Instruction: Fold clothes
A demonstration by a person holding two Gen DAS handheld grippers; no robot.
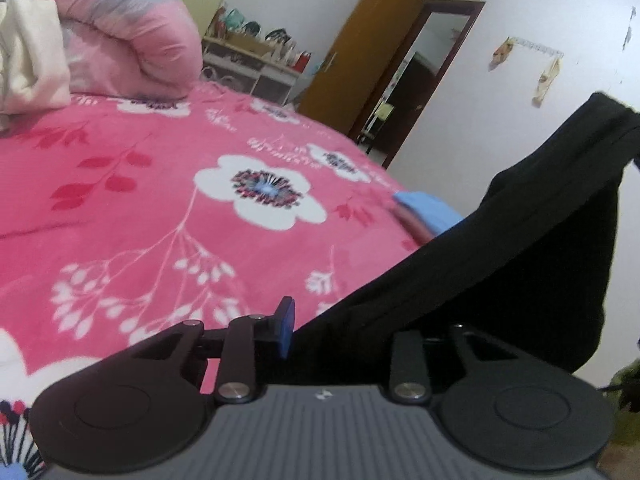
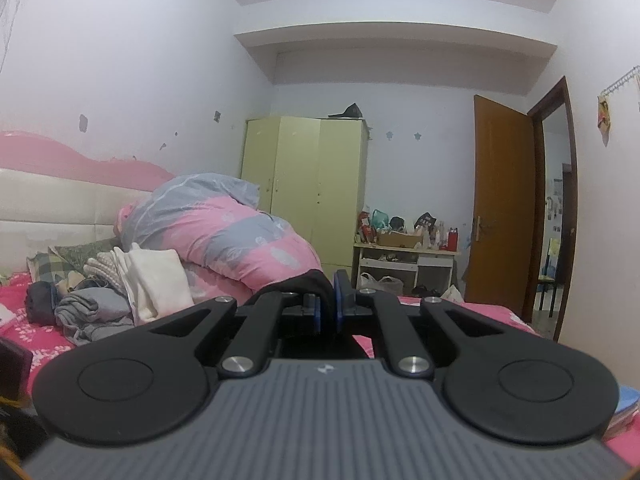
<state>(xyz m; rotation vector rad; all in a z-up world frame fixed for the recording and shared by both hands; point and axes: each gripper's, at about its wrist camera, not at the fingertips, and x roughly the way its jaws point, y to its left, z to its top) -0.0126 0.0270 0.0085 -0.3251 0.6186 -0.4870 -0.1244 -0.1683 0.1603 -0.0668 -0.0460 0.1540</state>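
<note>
Left tongs (image 1: 320, 328) pinching black garment (image 1: 520, 260) | right tongs (image 2: 327, 308) pinching black garment | above pink bedspread (image 1: 140, 200)

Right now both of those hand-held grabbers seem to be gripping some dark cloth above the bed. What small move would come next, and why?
Probably lower the black fabric garment onto the pink floral bedsheet and spread it flat. It hangs lifted between the left gripper, where it covers one of the fingers, and the right gripper, shut on a bunched fold. A hanging cloth is hard to fold neatly.

Quilt (image 2: 224, 236) on bed (image 1: 160, 200), clothes pile (image 2: 120, 292) left, wardrobe (image 2: 308, 188) behind.
</note>
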